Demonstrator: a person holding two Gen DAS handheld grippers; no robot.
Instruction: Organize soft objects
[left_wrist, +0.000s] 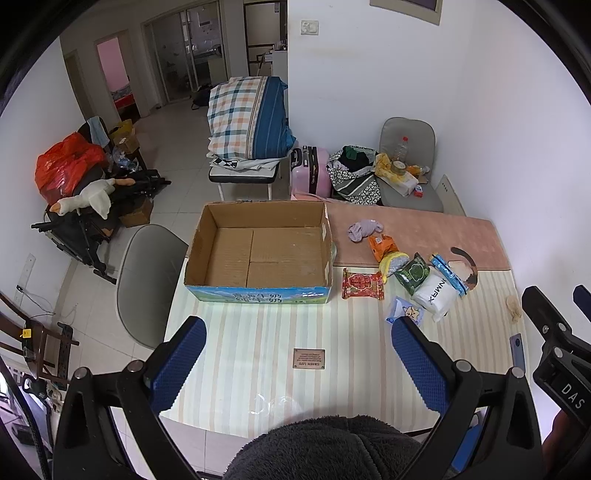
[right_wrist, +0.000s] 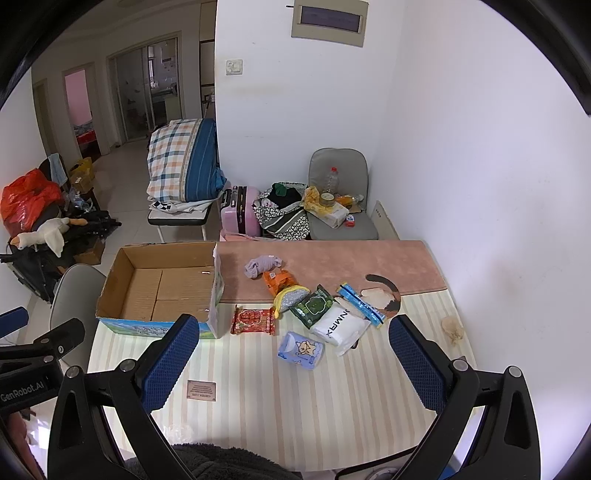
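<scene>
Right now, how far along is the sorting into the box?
Nothing looks done: the cardboard box is empty. Nothing is in hand: the left gripper and right gripper hover above the table with jaws open. Left: every item, from the purple cloth to the red packet and white pack.

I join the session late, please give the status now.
Left tool open, right tool open, both hold nothing. Brown cardboard box holds nothing. Soft packets, red snack packet included, on striped table. Nothing blocks.
</scene>
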